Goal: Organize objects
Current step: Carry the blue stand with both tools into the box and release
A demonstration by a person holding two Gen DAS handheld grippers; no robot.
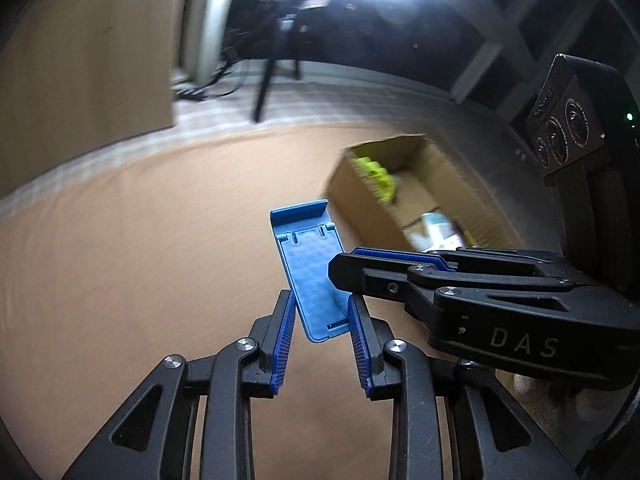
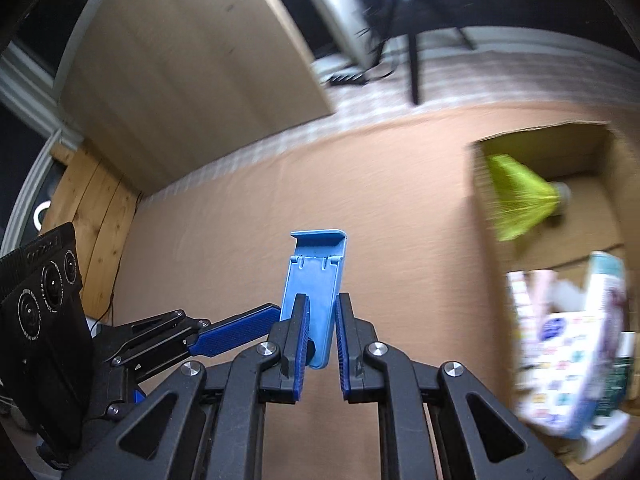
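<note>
A flat blue plastic stand [image 1: 310, 264] with a lip at its far end is held in the air above the brown table [image 1: 140, 260]. My left gripper [image 1: 320, 312] has its pads against the stand's two long edges near the lower end. My right gripper [image 2: 322, 314] is shut on the same blue stand [image 2: 314, 284], pinching its faces. The right gripper also reaches in from the right in the left wrist view [image 1: 344, 276]. The left gripper shows at the lower left of the right wrist view [image 2: 256, 326].
An open cardboard box [image 2: 540, 148] stands on the table to the right, holding a yellow-green shuttlecock [image 2: 516, 200], a printed packet [image 2: 560, 344] and a bottle. The box also shows in the left wrist view [image 1: 384, 200]. A tripod and a tan panel stand beyond the table's far edge.
</note>
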